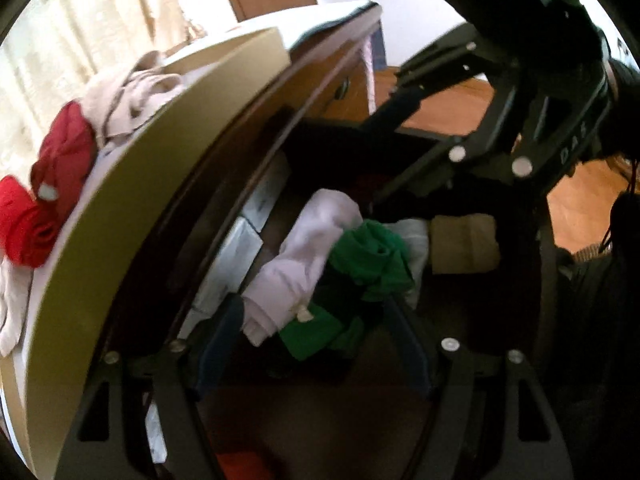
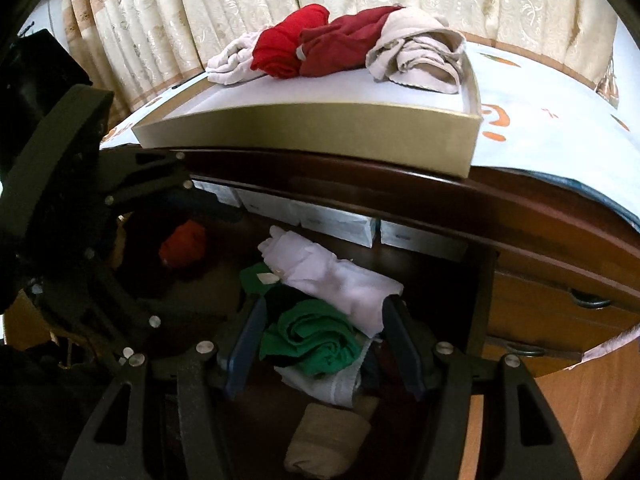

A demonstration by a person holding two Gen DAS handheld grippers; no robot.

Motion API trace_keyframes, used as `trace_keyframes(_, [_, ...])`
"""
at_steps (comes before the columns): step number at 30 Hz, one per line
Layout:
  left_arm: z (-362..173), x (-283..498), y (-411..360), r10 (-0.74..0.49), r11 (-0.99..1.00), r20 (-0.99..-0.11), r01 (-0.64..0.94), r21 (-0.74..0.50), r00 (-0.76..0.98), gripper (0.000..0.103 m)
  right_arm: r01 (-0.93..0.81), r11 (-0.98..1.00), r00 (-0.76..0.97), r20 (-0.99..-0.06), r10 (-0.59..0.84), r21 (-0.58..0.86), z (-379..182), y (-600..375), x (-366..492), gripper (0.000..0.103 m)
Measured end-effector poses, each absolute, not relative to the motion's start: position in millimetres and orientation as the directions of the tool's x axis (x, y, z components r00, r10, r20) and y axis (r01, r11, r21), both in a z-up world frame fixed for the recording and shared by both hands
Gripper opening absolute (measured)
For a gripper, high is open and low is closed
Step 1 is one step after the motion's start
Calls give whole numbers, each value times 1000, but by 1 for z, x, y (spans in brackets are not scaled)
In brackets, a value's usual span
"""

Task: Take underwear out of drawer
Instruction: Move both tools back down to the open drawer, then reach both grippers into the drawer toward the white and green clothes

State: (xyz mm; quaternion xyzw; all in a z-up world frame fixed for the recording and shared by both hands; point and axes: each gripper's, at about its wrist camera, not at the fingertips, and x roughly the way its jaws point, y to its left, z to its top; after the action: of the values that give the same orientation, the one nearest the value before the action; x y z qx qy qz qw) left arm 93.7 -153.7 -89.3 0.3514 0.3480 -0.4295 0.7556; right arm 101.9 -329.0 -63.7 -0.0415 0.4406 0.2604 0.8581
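While both tools hang over the open wooden drawer (image 2: 476,280), right tool (image 2: 324,344) and left tool (image 1: 316,344) each stand apart, unclamped, around the crumpled green underwear (image 2: 316,340); next I must pinch it.

The right gripper (image 2: 324,344) hangs open-jawed around green underwear (image 2: 316,340), seemingly untouched, in the drawer (image 2: 476,280).

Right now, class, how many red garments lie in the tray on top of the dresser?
2: a bright red one left, a darker red one beside it, in the tray.
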Motion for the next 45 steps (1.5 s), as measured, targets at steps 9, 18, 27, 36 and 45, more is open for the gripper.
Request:
trace_keyframes(9, [-120, 90, -165, -361, 322, -860, 914, 247, 360, 73, -480, 863, 465, -788, 404, 159, -74, -331, 102, 63])
trace_keyframes(18, [-143, 88, -170, -336, 325, -876, 916, 236, 346, 74, -475, 868, 464, -796, 389, 147, -79, -331, 104, 63])
trace_keyframes(27, [-136, 70, -146, -317, 333, -895, 920, 206, 315, 13, -487, 868, 466, -812, 352, 97, -82, -324, 105, 63])
trace_keyframes(36, [-123, 45, -94, -312, 352, -912, 924, 149, 266, 13, -549, 835, 434, -842, 320, 35, -90, -302, 111, 63])
trace_keyframes(45, [-123, 45, -94, -309, 324, -927, 940, 108, 213, 25, -590, 807, 414, -856, 309, 6, -93, -275, 114, 63])
